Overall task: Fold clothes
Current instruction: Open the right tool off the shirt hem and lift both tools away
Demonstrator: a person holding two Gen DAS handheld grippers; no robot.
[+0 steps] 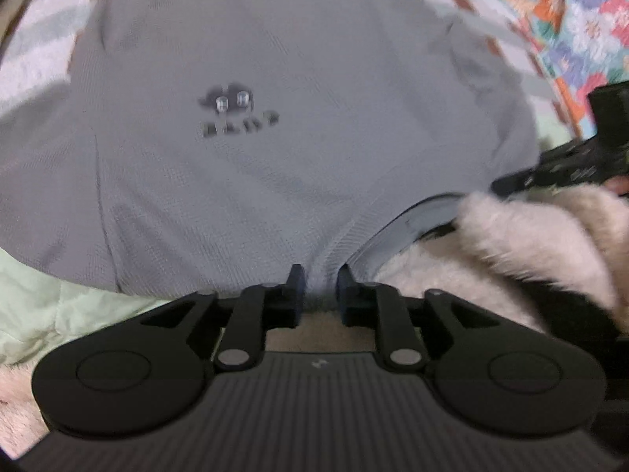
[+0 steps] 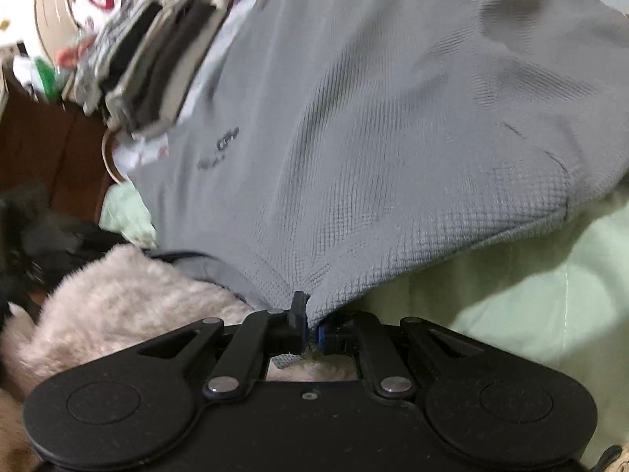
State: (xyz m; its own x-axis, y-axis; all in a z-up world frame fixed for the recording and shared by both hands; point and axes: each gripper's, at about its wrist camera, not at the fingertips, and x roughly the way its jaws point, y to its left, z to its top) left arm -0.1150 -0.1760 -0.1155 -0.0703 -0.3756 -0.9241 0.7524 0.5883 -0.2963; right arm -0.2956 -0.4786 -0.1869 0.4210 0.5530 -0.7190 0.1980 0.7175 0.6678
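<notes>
— Two claws are engaged: the left claw (image 1: 319, 291) and right claw (image 2: 310, 324) are each clamped on the grey shirt (image 1: 275, 149), spread ahead of them.

— Soft, light, limp knit is judged; shoulder seams beside the collar (image 1: 397, 232) are best pinched.

ahead: grey shirt (image 2: 373, 137) fills both views | left: folded clothes stack (image 2: 157, 63) crowds | right: pale green bedding (image 2: 530, 295) open
</notes>
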